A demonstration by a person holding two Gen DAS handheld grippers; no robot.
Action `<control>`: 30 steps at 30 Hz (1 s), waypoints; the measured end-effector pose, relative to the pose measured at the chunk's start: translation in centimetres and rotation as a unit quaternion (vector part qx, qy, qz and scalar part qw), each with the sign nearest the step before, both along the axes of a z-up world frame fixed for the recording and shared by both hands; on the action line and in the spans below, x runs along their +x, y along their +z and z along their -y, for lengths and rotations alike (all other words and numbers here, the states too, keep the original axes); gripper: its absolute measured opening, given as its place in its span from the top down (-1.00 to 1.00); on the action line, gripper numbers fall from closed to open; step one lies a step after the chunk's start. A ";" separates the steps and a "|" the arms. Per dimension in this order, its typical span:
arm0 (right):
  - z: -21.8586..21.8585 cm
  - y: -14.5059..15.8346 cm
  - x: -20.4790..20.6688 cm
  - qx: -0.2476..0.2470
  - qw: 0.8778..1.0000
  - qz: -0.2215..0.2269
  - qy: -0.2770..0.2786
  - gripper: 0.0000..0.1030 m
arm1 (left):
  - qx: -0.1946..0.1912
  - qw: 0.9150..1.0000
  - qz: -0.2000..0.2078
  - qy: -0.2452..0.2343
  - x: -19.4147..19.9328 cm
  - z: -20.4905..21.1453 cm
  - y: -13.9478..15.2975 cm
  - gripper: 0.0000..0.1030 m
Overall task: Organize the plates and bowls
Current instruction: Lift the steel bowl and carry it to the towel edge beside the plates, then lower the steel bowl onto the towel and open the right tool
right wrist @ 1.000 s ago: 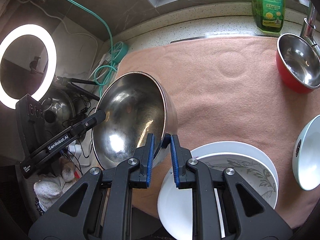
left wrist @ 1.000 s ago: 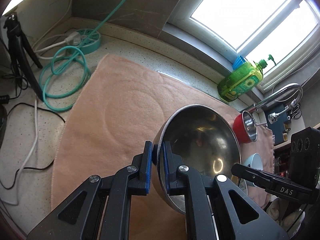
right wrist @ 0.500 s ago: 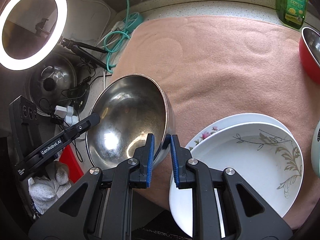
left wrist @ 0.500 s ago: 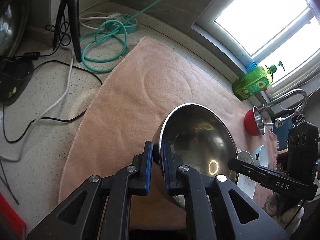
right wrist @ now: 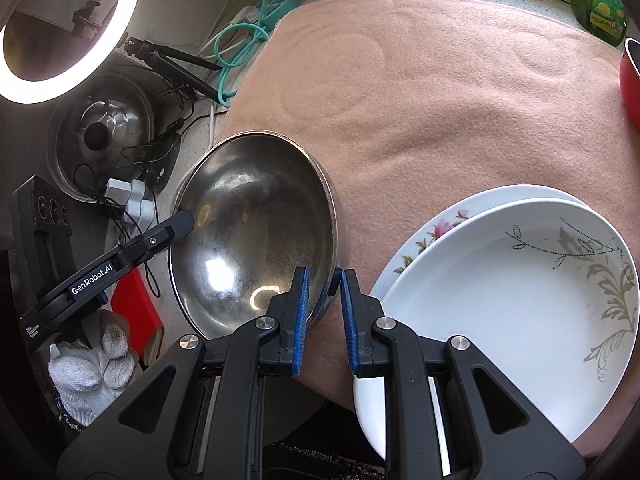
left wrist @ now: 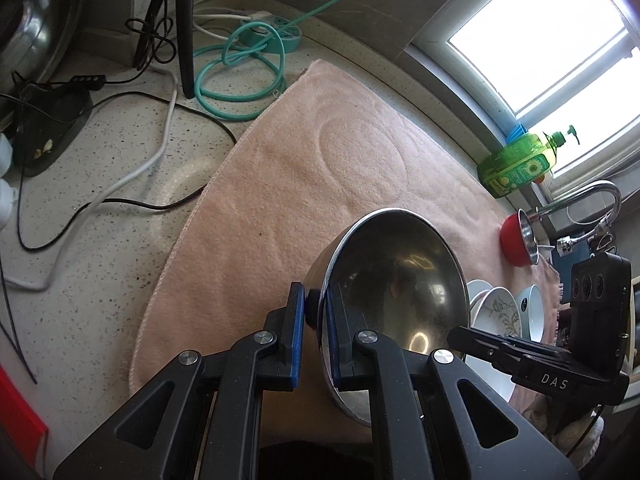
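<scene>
A large steel bowl (left wrist: 400, 280) hangs tilted above the pink mat (left wrist: 320, 184). My left gripper (left wrist: 316, 312) is shut on its left rim. My right gripper (right wrist: 324, 300) straddles the opposite rim of the steel bowl (right wrist: 256, 240); its jaws stand slightly apart and look loosened. Two stacked white plates (right wrist: 520, 288) with floral prints lie on the pink mat (right wrist: 440, 100) at the right, also seen in the left wrist view (left wrist: 496, 308). A pale blue bowl (left wrist: 532, 312) and a red bowl (left wrist: 516, 240) sit farther right.
A green soap bottle (left wrist: 516, 164) and faucet (left wrist: 592, 196) stand by the window. Teal hose (left wrist: 240, 76), cables and a tripod leg (left wrist: 184, 32) clutter the counter left of the mat. A ring light (right wrist: 60, 28) and a pot lid (right wrist: 100, 136) are at far left.
Both grippers carried the steel bowl toward the mat's near left edge and pulled back. The right gripper's jaws have widened a little around the rim.
</scene>
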State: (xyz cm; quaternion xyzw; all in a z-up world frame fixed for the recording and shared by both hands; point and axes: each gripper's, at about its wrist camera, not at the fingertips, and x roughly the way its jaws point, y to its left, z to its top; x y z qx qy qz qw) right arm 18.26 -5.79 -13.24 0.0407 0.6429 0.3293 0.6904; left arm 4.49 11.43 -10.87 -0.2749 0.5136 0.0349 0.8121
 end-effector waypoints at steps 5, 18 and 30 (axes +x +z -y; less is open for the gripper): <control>0.0 0.2 -0.2 0.001 1.000 0.001 0.004 0.67 | 0.000 1.000 -0.005 0.001 -0.2 -0.1 -0.3 0.83; -0.1 0.5 -0.4 -0.001 1.000 0.008 0.010 0.64 | -0.007 1.000 -0.010 0.002 -0.2 -0.3 -0.5 0.83; 0.4 2.3 -0.3 -0.004 0.999 0.044 0.002 0.02 | -0.001 1.000 -0.001 0.004 -0.2 -0.7 0.6 0.54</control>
